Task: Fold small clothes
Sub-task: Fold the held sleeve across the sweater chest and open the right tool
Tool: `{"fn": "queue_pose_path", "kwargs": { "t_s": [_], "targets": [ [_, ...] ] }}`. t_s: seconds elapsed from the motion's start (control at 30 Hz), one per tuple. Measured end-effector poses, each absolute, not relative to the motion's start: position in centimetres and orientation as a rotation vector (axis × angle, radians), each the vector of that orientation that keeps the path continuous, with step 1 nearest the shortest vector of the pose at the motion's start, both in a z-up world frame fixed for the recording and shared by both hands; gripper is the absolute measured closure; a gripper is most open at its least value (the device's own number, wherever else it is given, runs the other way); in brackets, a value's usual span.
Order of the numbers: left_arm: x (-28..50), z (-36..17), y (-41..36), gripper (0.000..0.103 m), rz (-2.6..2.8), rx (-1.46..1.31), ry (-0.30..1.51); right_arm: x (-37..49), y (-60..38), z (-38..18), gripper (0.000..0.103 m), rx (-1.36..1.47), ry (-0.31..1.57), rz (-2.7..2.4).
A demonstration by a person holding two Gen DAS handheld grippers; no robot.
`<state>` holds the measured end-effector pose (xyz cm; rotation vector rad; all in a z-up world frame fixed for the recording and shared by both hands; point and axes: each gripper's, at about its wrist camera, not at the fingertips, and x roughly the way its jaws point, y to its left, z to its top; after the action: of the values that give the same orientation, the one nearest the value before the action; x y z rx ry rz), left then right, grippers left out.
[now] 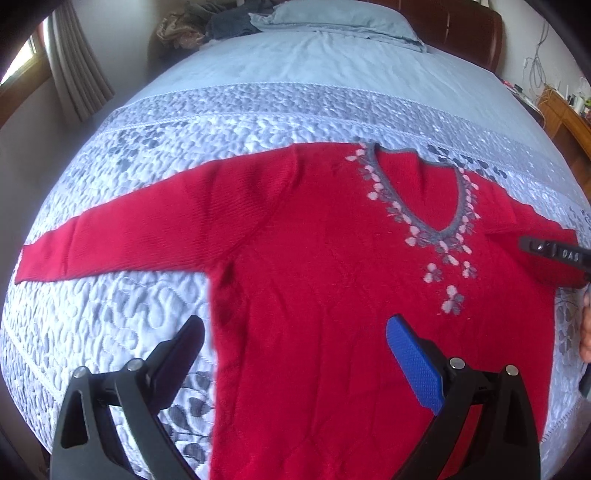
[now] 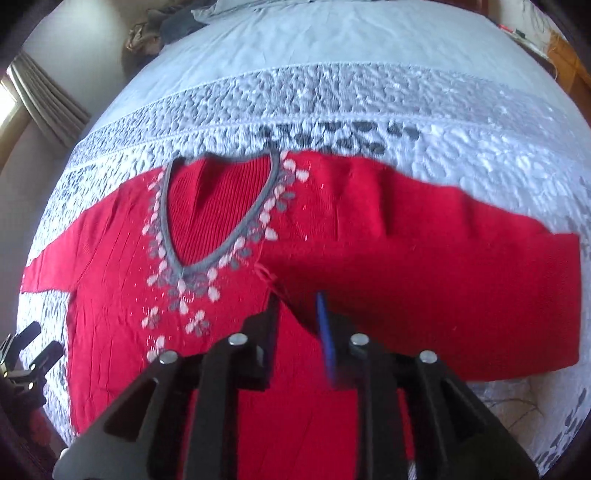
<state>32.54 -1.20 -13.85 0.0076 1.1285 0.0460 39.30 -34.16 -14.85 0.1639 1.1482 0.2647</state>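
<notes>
A red knit sweater [image 1: 332, 266] with a grey V-neck and pink-grey flower trim lies face up on the bed; it also shows in the right wrist view [image 2: 122, 295]. Its left sleeve [image 1: 122, 236] stretches out flat. My left gripper [image 1: 295, 332] is open and empty above the sweater's lower body. My right gripper [image 2: 297, 299] is shut on the right sleeve [image 2: 443, 280], which is lifted and folded in over the body. The right gripper's tip shows at the right edge of the left wrist view [image 1: 554, 251].
The bed has a pale blue quilted cover [image 1: 147, 317] with a grey leaf pattern. A pillow [image 1: 332, 18] and piled clothes [image 1: 207, 26] lie at the headboard. A wooden desk [image 1: 569, 118] with cables stands at the right, curtains [image 1: 74, 62] at the left.
</notes>
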Motion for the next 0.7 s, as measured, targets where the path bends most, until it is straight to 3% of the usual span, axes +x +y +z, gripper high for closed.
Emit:
{"fn": "queue_pose_path", "kwargs": {
  "t_s": [0.07, 0.3, 0.53, 0.7],
  "targets": [
    [33.0, -13.9, -2.5, 0.004, 0.013, -0.003, 1.139, 38.5, -34.7, -15.2, 0.066, 0.200, 1.152, 0.302],
    [35.8, -14.3, -9.8, 0.004, -0.283, -0.162, 1.234, 33.9, -39.3, -14.0, 0.064, 0.317, 1.084, 0.305],
    [40.5, -18.3, -18.0, 0.005, -0.412, -0.292, 1.398, 27.6, -44.4, -15.1, 0.064, 0.372, 1.017, 0.252],
    [42.3, -20.5, -20.7, 0.014, -0.384, -0.290, 1.449, 26.4, -46.8, -16.2, 0.062, 0.420, 1.014, 0.241]
  ]
}}
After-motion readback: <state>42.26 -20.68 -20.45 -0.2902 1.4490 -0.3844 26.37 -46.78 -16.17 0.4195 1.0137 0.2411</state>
